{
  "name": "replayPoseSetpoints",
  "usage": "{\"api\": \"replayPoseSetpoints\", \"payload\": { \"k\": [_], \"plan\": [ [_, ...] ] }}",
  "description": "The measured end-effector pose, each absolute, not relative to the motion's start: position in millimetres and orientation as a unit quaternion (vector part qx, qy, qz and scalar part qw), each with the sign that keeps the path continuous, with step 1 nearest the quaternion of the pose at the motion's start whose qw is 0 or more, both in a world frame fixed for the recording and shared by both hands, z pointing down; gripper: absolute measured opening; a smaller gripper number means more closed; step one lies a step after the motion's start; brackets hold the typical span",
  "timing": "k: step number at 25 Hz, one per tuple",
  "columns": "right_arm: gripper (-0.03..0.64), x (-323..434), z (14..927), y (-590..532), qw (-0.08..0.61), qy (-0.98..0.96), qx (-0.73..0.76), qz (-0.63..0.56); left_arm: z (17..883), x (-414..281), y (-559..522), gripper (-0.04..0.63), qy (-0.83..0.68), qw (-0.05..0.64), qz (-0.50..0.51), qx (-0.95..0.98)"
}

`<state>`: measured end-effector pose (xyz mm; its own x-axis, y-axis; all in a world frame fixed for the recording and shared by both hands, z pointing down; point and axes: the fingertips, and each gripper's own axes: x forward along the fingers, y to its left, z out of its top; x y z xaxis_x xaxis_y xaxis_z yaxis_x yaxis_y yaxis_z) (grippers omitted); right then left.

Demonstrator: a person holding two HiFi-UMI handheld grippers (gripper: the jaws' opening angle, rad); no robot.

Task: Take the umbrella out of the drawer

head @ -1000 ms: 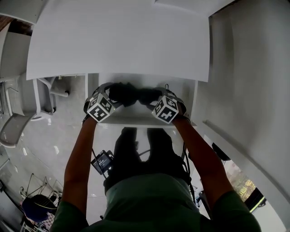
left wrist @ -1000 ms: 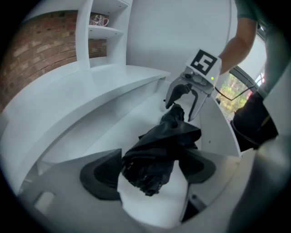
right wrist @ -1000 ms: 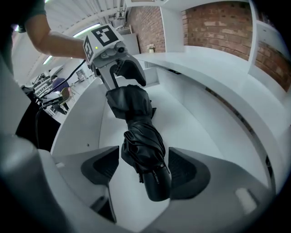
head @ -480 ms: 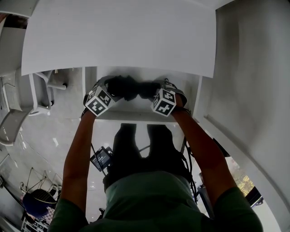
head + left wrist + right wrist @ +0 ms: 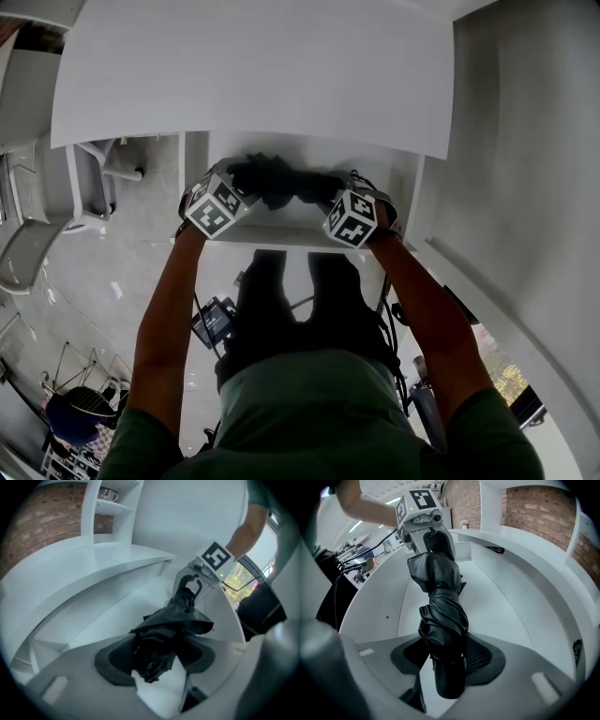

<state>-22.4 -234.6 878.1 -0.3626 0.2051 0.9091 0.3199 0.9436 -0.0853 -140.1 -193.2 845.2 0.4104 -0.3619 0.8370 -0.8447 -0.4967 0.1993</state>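
A black folded umbrella [image 5: 281,180] lies across the open white drawer [image 5: 380,171] under the table top. My left gripper [image 5: 246,178] is at its left end and my right gripper [image 5: 323,187] at its right end, both pointing steeply down. In the left gripper view the crumpled fabric [image 5: 171,620] fills the gap of the left gripper [image 5: 154,660], whose jaws are closing on it. In the right gripper view the umbrella [image 5: 438,588] runs up from the right gripper [image 5: 447,660], whose closing jaws press its dark end. Each view shows the other gripper across the drawer: the right gripper [image 5: 192,585], the left gripper [image 5: 429,534].
The white table top [image 5: 253,75] overhangs the drawer's back. A chair [image 5: 37,244] stands at the left, a white wall [image 5: 525,187] at the right. A small black object [image 5: 494,550] lies on the ledge beyond the drawer. Brick wall and shelves [image 5: 56,517] stand behind.
Both grippers stay at the umbrella's two ends in the drawer. The right gripper's cube has rolled slightly; the umbrella has not shifted.
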Motion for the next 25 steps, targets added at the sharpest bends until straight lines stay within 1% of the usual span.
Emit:
{"api": "replayPoseSetpoints", "payload": {
  "k": [10,25],
  "plan": [
    [0.213,-21.4,835.2,-227.9,0.517,-0.841,-0.140,-0.079,799.6,-137.9,-186.8,0.244,-0.393,0.282,0.389,0.784],
    [0.207,-38.8,713.6,-252.0,0.465,-0.866,-0.100,-0.156,671.1,-150.6,-205.5,0.242,-0.441,0.188,0.398,0.782]
  ]
}}
